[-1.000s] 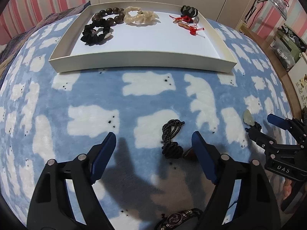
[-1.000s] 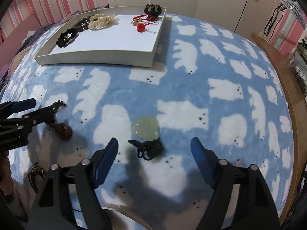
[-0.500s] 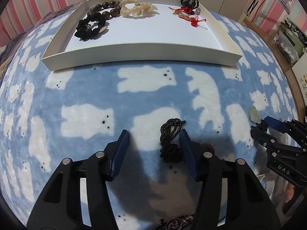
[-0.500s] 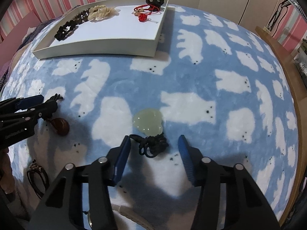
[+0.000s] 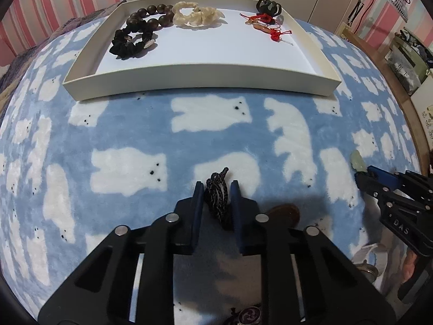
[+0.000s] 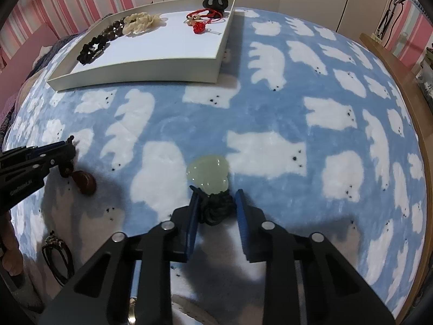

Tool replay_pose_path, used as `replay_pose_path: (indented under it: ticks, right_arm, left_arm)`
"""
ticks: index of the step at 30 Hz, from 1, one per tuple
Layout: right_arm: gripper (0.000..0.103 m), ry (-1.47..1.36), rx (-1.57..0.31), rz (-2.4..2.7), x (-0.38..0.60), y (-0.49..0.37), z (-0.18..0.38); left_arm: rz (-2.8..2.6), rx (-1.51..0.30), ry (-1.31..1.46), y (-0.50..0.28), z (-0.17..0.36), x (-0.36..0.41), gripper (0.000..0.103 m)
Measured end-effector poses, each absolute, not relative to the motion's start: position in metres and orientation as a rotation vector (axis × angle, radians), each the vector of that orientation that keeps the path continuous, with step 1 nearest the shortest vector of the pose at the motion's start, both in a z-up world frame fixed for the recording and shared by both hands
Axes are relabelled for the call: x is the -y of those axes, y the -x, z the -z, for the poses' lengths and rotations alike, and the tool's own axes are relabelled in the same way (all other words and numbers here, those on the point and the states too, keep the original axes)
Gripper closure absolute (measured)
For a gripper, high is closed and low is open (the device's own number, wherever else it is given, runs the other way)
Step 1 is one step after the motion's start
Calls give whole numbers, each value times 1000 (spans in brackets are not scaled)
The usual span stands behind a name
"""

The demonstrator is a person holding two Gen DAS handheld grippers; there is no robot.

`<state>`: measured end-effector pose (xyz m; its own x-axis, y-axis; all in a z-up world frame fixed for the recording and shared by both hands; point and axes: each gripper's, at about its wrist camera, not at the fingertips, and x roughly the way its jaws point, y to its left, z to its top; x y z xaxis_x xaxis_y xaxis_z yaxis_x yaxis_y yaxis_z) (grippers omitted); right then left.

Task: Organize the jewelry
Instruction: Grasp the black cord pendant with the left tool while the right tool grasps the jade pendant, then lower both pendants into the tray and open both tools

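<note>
My left gripper (image 5: 216, 188) points down at the blanket. Its jaws are closing, and both pads press on the black cord (image 5: 216, 199) of a brown pendant (image 5: 284, 211) lying just to the right. My right gripper (image 6: 217, 196) is closing too, its pads squeezing the black knotted cord (image 6: 216, 208) of a pale green jade pendant (image 6: 207, 172) that rests on the blanket in front of the fingertips. Each gripper shows at the edge of the other's view: the right gripper (image 5: 362, 174) and the left gripper (image 6: 67, 149). A white tray (image 5: 200, 77) stands farther back.
The tray holds a dark bead bracelet (image 5: 151, 17), a black bracelet (image 5: 130, 42), a white bracelet (image 5: 194, 13), a red-corded piece (image 5: 265, 24) and a black piece (image 5: 268, 5). Another dark bracelet (image 6: 56, 249) lies near the blanket's front left. A wooden edge (image 6: 406, 103) runs along the right.
Both grippers have closed from wide open onto the cords under them. The cords look pinched narrower. Neither hand has shifted noticeably, and both pendants still lie on the blanket.
</note>
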<state>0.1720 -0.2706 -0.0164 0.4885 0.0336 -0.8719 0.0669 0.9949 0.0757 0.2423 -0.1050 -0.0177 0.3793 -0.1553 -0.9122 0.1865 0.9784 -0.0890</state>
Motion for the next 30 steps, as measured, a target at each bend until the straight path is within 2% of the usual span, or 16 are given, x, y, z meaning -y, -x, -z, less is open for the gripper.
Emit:
replay_pose_path:
  ticks: [16, 25, 30]
  right_arm:
    - [82, -90, -1020, 18, 270, -178, 11]
    - [83, -87, -1009, 96, 272, -190, 4]
    - [84, -91, -972, 134, 276, -191, -22]
  left_arm:
    - [246, -1125, 4, -243, 14, 101, 90]
    - [254, -1045, 0, -242, -8, 102, 94]
    - [267, -1019, -8, -249, -27, 99, 94]
